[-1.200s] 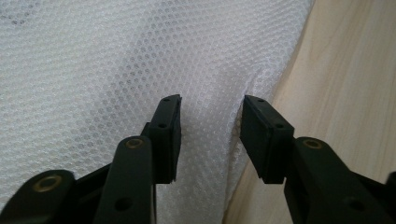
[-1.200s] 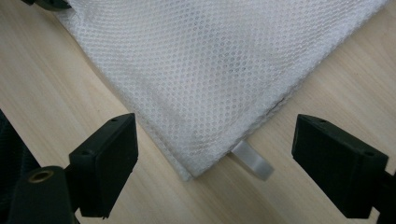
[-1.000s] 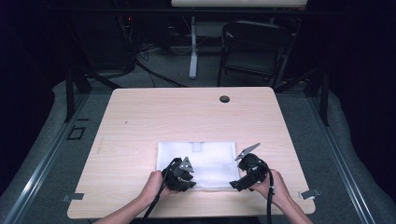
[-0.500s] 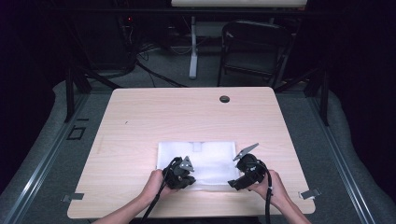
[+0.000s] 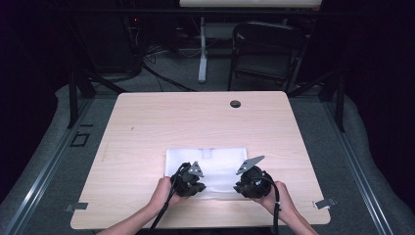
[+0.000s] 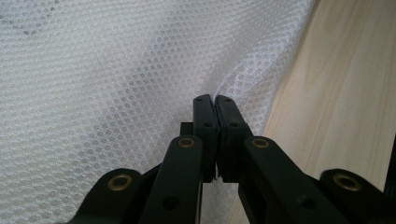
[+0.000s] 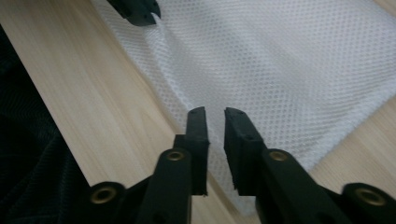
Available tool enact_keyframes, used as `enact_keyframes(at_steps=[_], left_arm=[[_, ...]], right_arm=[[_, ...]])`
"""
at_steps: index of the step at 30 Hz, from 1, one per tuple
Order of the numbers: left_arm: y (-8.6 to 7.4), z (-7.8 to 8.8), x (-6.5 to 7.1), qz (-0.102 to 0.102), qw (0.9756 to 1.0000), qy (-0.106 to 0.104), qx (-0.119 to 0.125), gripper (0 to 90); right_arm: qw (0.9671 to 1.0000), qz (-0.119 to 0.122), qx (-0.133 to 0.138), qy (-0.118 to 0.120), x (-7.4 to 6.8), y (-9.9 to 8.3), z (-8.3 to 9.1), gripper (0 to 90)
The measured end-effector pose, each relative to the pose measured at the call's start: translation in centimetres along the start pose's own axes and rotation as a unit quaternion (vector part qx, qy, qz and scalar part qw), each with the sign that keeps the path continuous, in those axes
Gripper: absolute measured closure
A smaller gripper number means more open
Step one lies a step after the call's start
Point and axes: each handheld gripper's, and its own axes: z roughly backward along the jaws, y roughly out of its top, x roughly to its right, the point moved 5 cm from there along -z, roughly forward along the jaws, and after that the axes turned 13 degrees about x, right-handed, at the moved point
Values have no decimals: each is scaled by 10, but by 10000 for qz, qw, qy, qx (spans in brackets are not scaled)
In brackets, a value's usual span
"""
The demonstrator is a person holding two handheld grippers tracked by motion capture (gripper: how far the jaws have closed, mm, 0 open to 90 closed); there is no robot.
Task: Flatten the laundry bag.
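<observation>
A white mesh cloth [image 5: 210,164] lies flat on the light wooden desk [image 5: 147,127], toward the 6 o'clock edge of the desktop and a little right of its middle. A small tab shows on the cloth's far edge at 12 o'clock.

The left tongs [image 5: 192,182] sit at the cloth's near edge, around its 7 o'clock corner, held by the person's left hand [image 5: 164,193]. In the left gripper view the left tongs [image 6: 215,100] are pressed together, pinching a raised fold of the mesh cloth [image 6: 116,84] right at its border, with bare desk [image 6: 345,102] just beside it at 3 o'clock.

The right tongs [image 5: 243,183] are at the cloth's near edge toward 5 o'clock, held by the right hand [image 5: 279,196]. In the right gripper view the right tongs [image 7: 215,114] stand spread by a narrow gap, with the cloth's edge between them; the mesh cloth [image 7: 280,70] runs off toward 1 o'clock. The other tongs' black tip [image 7: 137,10] shows at 11 o'clock, touching the cloth's edge.

A dark round grommet [image 5: 235,104] sits in the desk near its 12 o'clock edge, well apart from the cloth. A dark chair [image 5: 266,54] stands on the floor beyond the desk.
</observation>
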Motion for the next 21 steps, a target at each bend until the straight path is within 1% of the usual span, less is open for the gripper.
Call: enact_keyframes(at_steps=[2,3,4,7,8,9,10,11,13,14,16,17,18,19,20,21], left_arm=[[2,0,0,30,10000,15,36,887],[3,1,-1,11,10000,16,49,886],[3,1,-1,19,10000,18,60,887],[4,1,-2,30,9999,10,99,887],[4,1,-1,72,9999,24,139,886],[5,1,-1,96,9998,29,165,887],[5,1,-1,111,9998,33,180,886],[5,2,-1,59,9999,35,147,887],[6,2,-1,68,9998,48,175,886],[6,3,-1,66,9998,47,182,886],[7,3,-1,73,9998,55,197,886],[7,3,-2,74,9997,53,210,886],[7,3,-2,95,9997,44,211,886],[6,3,-2,84,9998,45,201,886],[6,3,-2,91,9997,52,200,886],[7,3,-2,148,9996,35,250,886]], right_arm=[[9999,99,-36,49,-4,1,-2,887],[9998,158,-38,77,-8,2,-4,900],[9998,171,-15,87,-11,3,-6,900],[9993,325,-57,187,-22,4,-14,900],[9988,432,-134,212,-24,4,-17,900],[9987,455,-136,207,-27,4,-21,900],[9981,545,-201,220,-29,4,-24,900],[9980,571,-159,214,-30,4,-28,900],[9974,663,-204,177,-31,4,-35,900],[9970,738,-218,91,-30,4,-38,900],[9965,811,-181,38,-29,3,-43,900],[9962,841,-208,-13,-27,3,-44,900],[9963,839,-156,-20,-28,2,-48,900],[9959,891,-155,-65,-26,1,-50,900],[9959,887,-136,-66,-26,2,-51,900],[9954,945,-99,-98,-26,3,-53,900]])
